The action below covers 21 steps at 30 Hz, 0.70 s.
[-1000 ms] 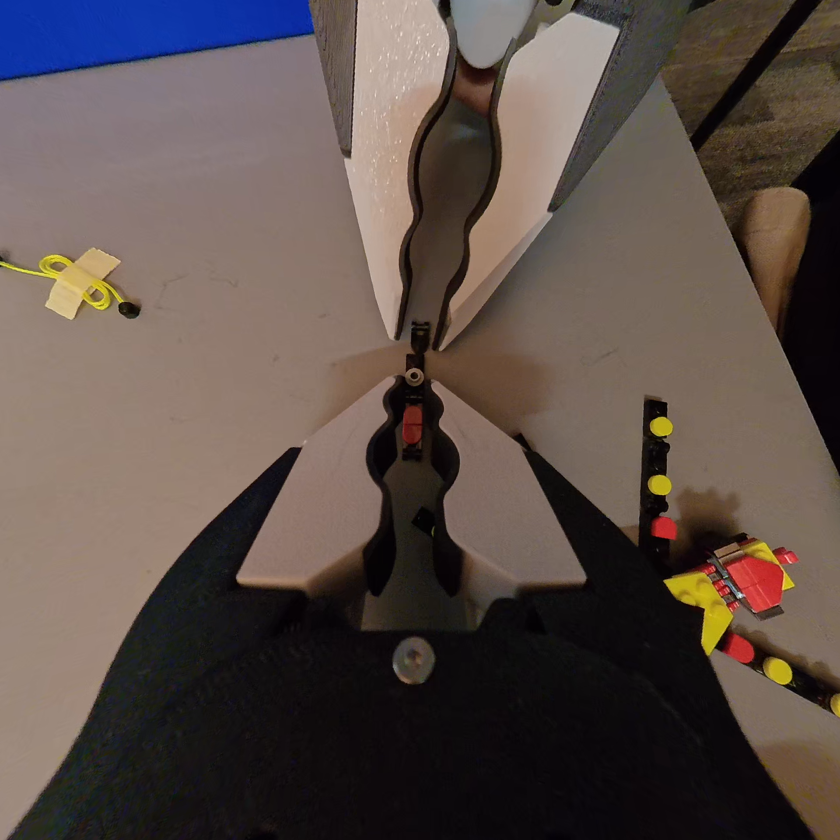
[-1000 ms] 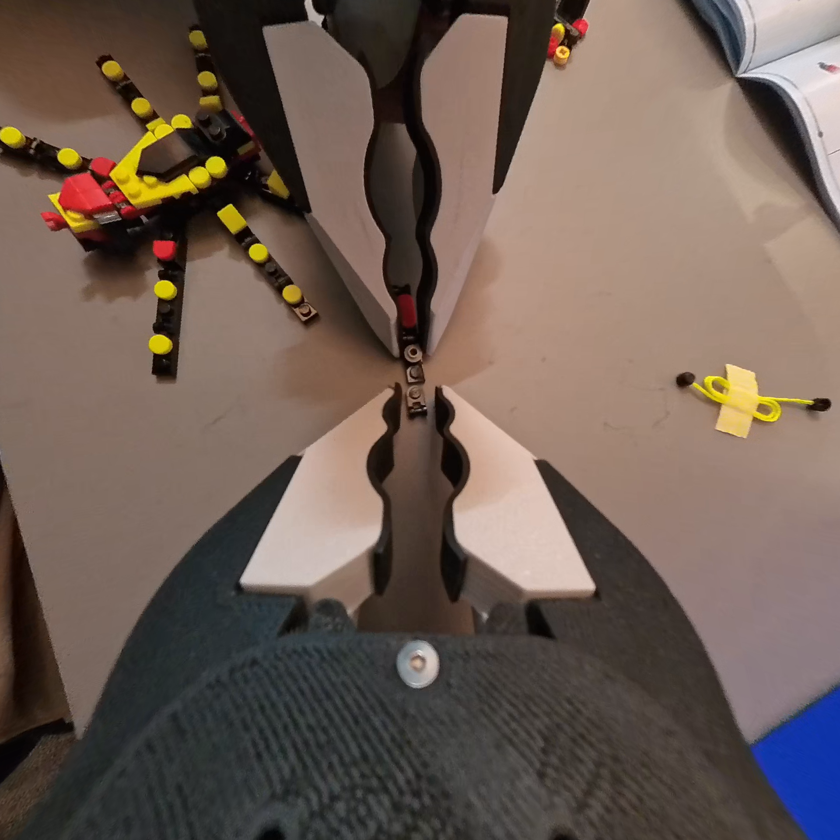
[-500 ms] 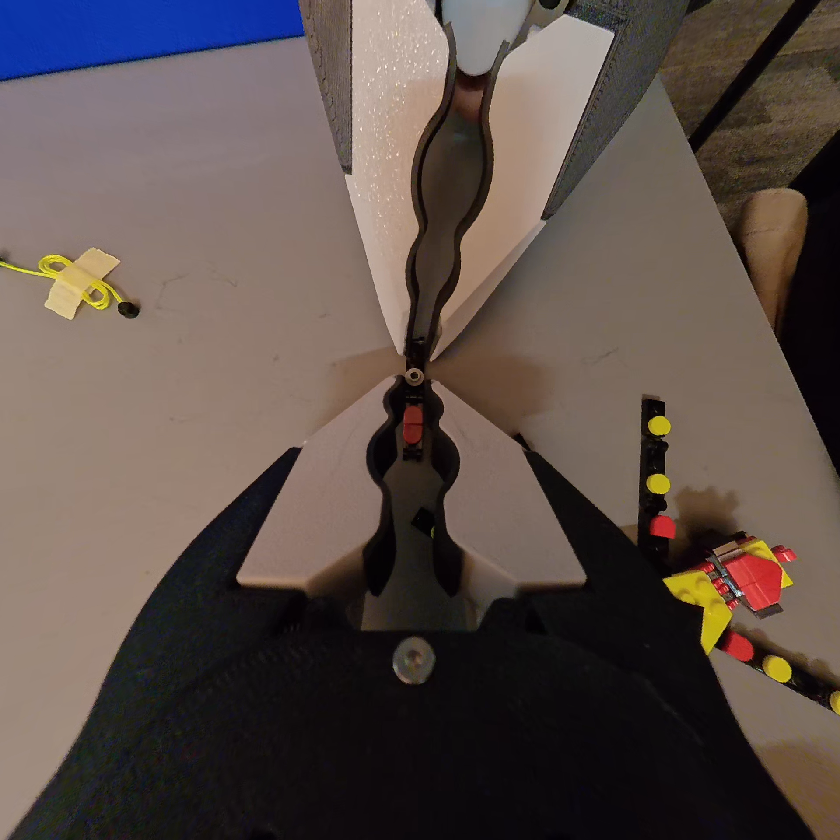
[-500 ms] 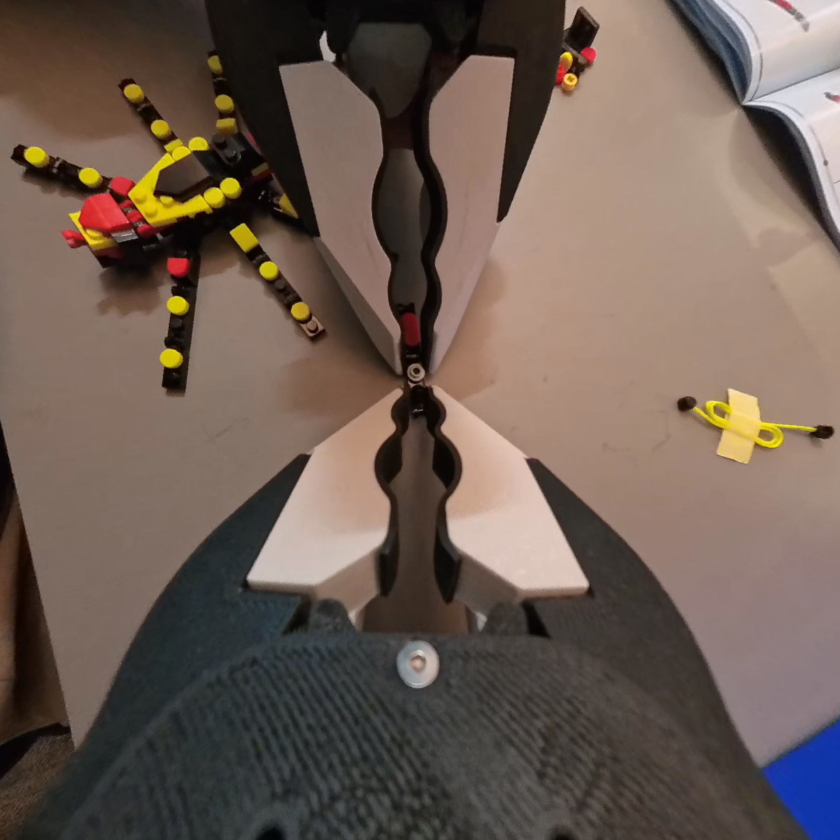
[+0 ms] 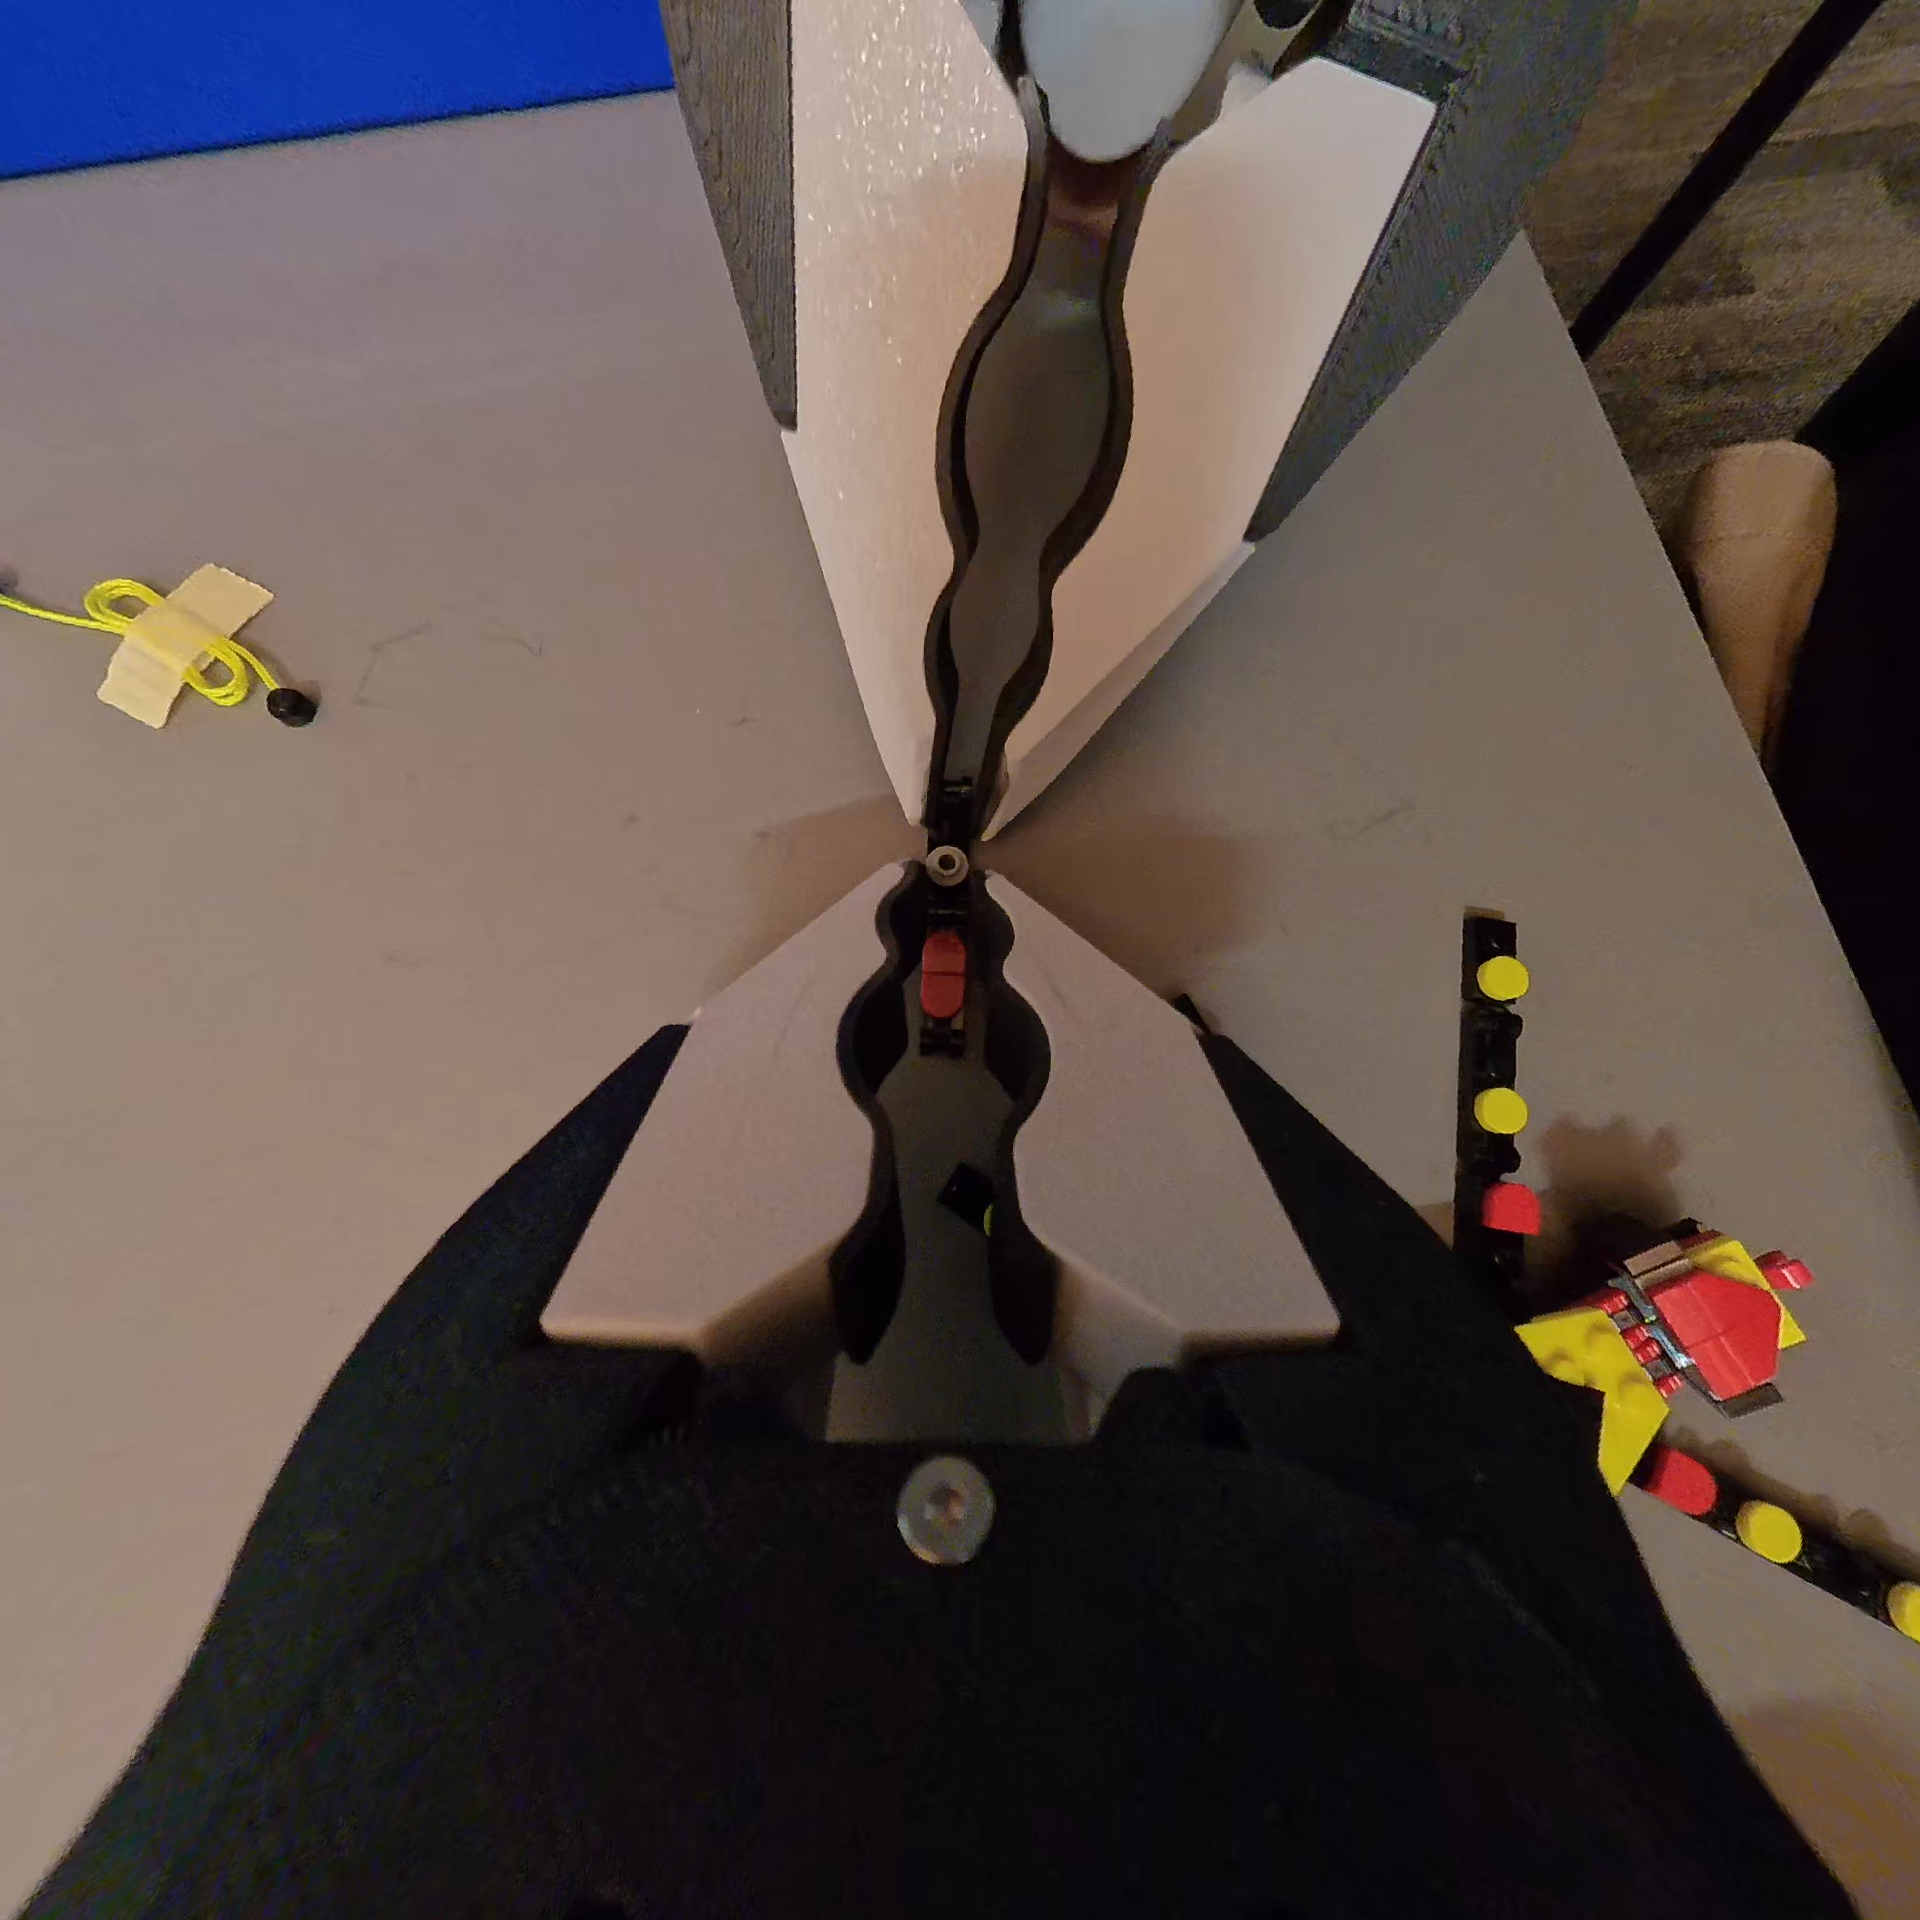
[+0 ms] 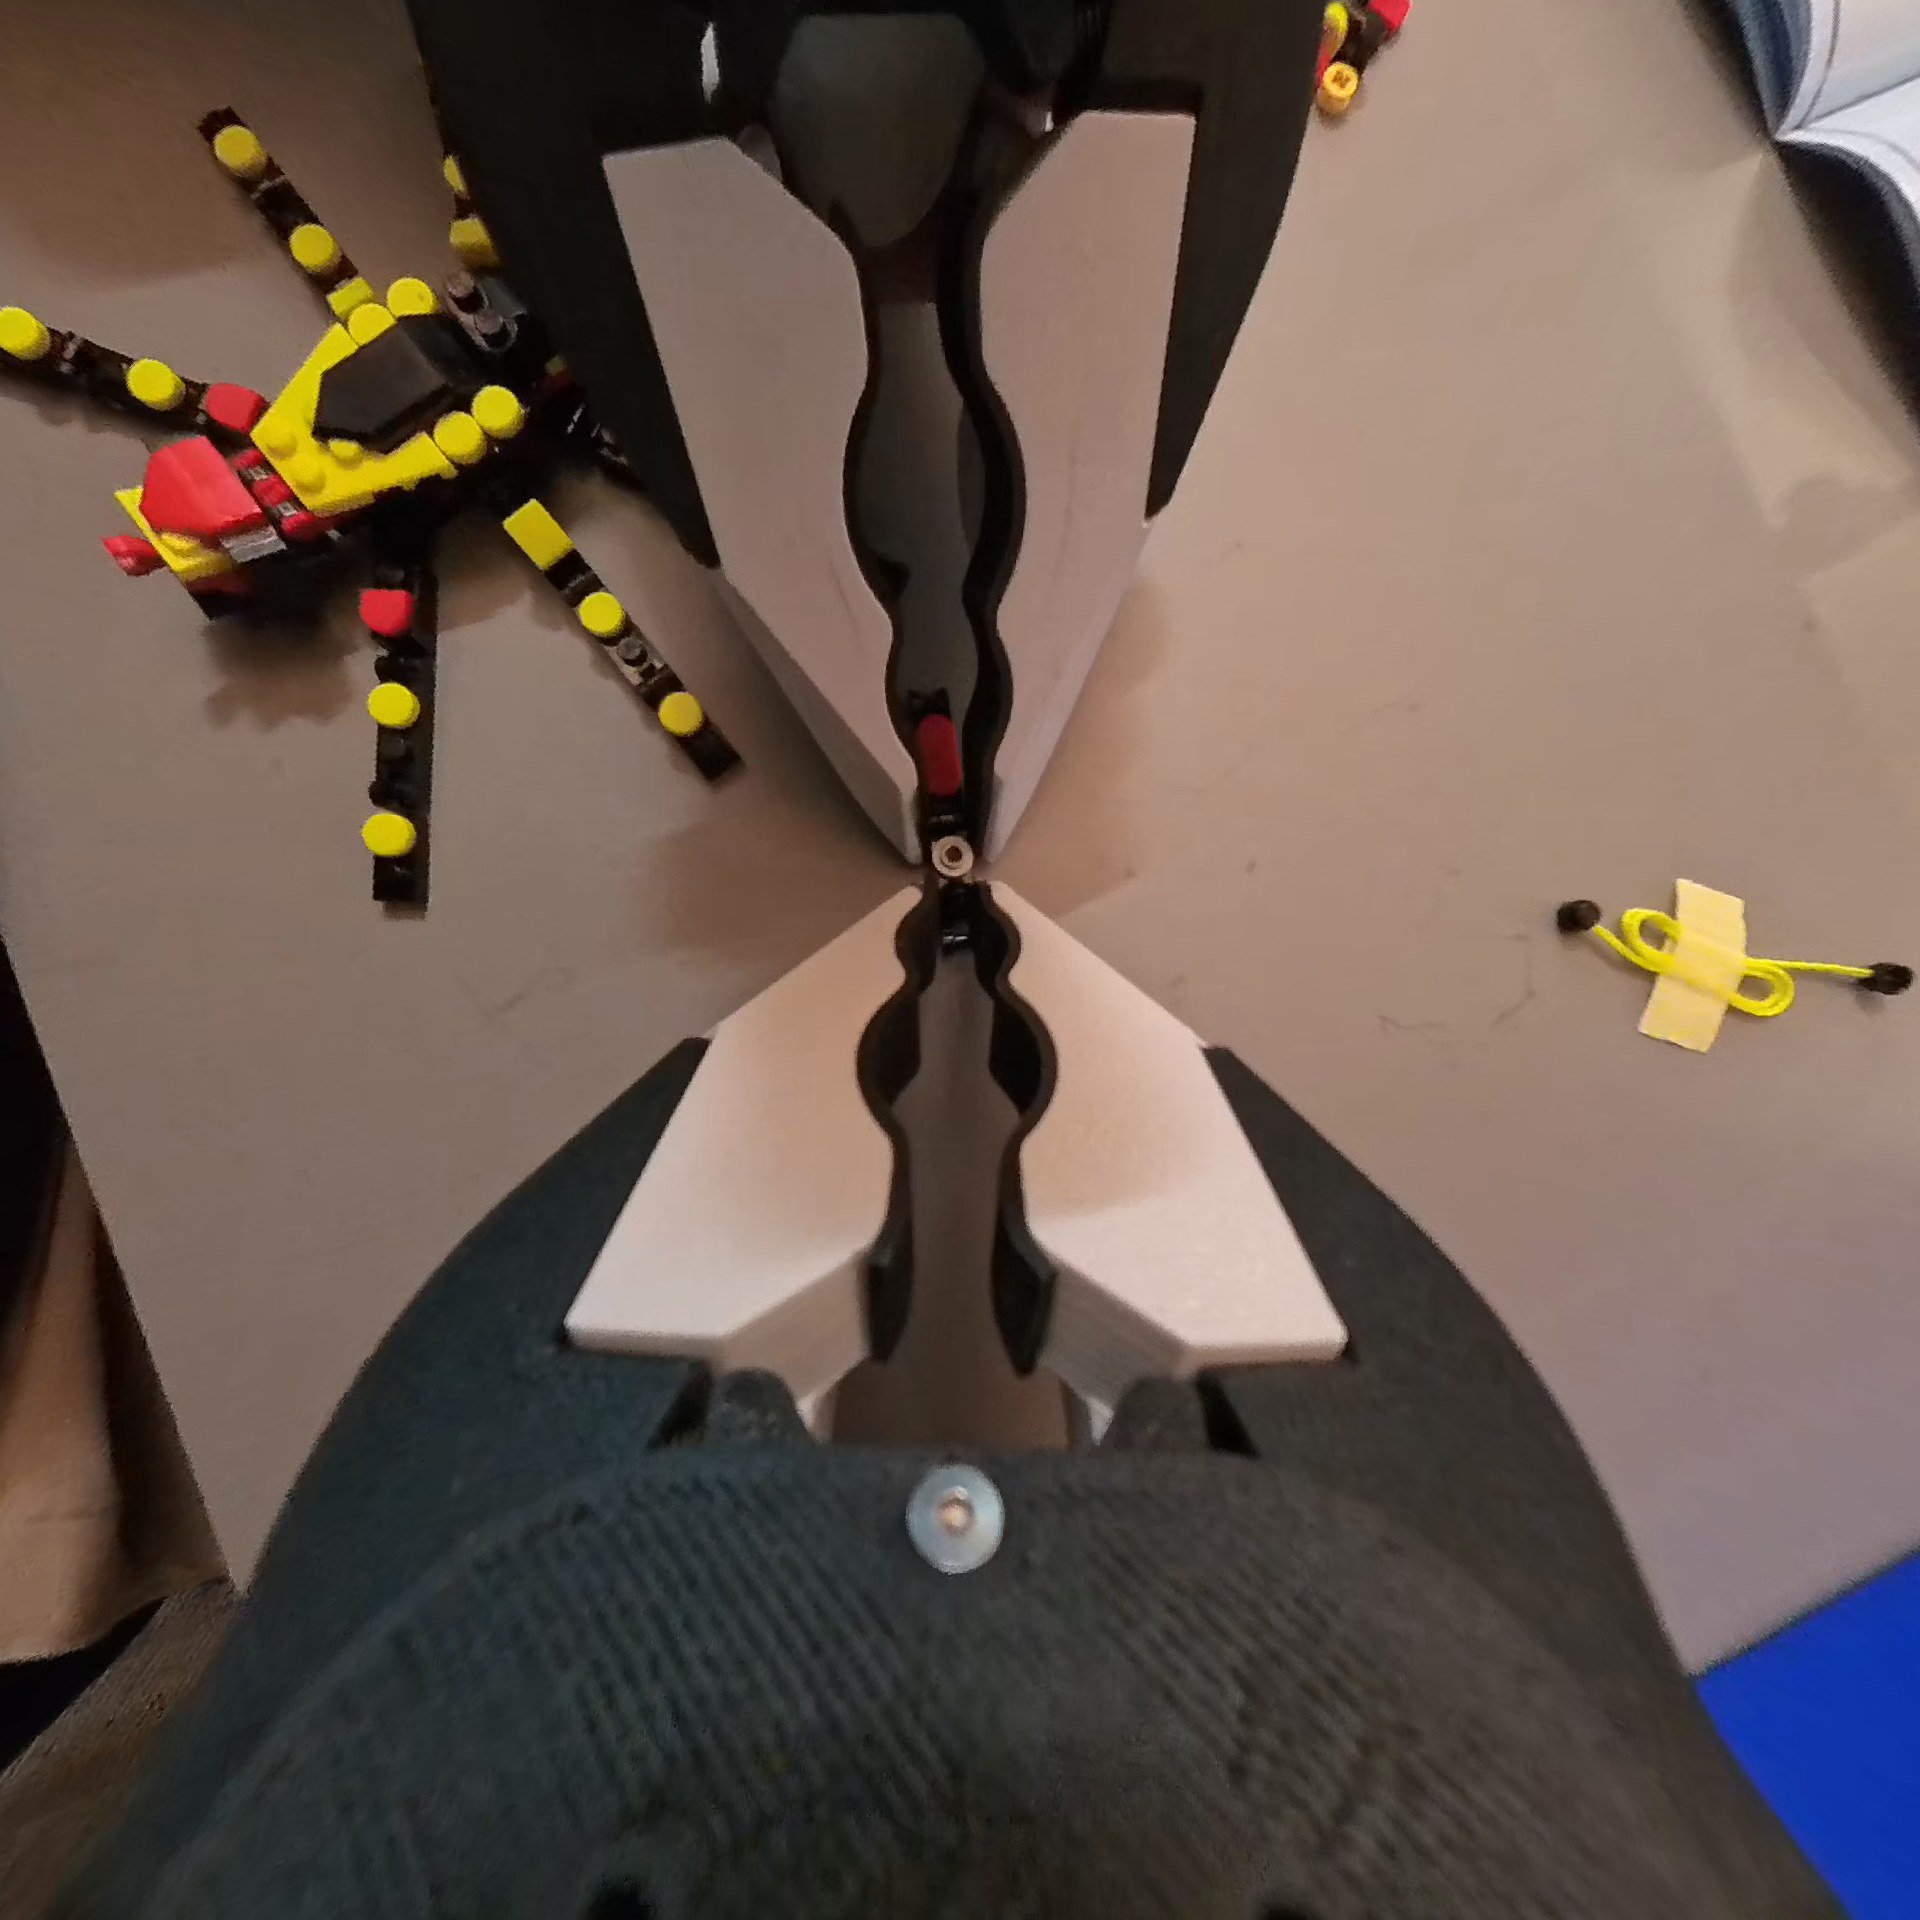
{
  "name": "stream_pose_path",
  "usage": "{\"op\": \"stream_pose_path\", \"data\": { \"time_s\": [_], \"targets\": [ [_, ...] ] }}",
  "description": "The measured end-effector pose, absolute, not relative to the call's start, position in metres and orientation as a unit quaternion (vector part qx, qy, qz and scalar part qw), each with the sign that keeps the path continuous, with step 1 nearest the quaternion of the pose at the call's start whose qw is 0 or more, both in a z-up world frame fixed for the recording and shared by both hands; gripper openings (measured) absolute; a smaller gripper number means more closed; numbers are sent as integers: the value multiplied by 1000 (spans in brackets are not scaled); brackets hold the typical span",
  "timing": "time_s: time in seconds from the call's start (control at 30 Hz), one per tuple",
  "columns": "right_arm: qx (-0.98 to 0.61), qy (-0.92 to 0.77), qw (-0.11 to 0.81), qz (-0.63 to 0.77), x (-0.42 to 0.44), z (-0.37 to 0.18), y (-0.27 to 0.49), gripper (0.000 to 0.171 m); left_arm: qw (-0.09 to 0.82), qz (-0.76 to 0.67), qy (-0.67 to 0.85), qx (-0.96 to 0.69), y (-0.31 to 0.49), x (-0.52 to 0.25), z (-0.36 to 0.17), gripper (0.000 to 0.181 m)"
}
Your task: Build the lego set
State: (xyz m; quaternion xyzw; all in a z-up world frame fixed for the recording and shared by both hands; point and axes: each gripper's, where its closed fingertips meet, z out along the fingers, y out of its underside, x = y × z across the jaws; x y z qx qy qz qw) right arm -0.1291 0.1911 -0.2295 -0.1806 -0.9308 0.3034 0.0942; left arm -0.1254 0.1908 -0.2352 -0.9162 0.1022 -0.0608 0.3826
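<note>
My left gripper [image 5: 943, 891] is shut on a thin black lego strip [image 5: 941, 1023] that carries a red piece [image 5: 943, 982] and a grey round stud [image 5: 945, 862] at its tip. My right gripper [image 6: 951, 912] is shut on the strip's other end [image 6: 954, 928], tip to tip with the left gripper [image 6: 951, 831]. The right gripper [image 5: 961, 805] comes in from the top of the left wrist view. The strip is held just above the table. The red, yellow and black spider-like model [image 6: 343, 447] lies to the side; it also shows in the left wrist view [image 5: 1683, 1340].
A yellow cord under a piece of tape [image 6: 1704, 961] lies on the grey table [image 6: 1455, 520]. An open booklet [image 6: 1849, 94] and loose small pieces [image 6: 1351, 42] are at the far edge. The table edge [image 5: 1704, 623] runs close by. Less than 4 cm separates the two grippers' tips.
My right gripper, open around the strip's free end a second ago, has shut on it. The two grippers now meet tip to tip.
</note>
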Motion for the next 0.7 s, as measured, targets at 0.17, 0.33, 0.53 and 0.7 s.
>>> {"op": "stream_pose_path", "data": {
  "time_s": [0.17, 0.33, 0.53, 0.7],
  "targets": [
    [-169, -943, 84, 276, -128, -230, 191, 5, 383, -61, 100, -916, 191, -125, -235, 6],
    [-170, -950, 64, 253, -128, -232, 191, 5, 382, -60, 98, -917, 191, -125, -235, 6],
    [-163, -946, 84, 268, -129, -232, 190, 5, 382, -61, 98, -917, 191, -125, -235, 6],
    [-162, -933, 146, 287, -138, -223, 197, 27, 384, -59, 94, -917, 193, -126, -236, 7]
  ]
}}
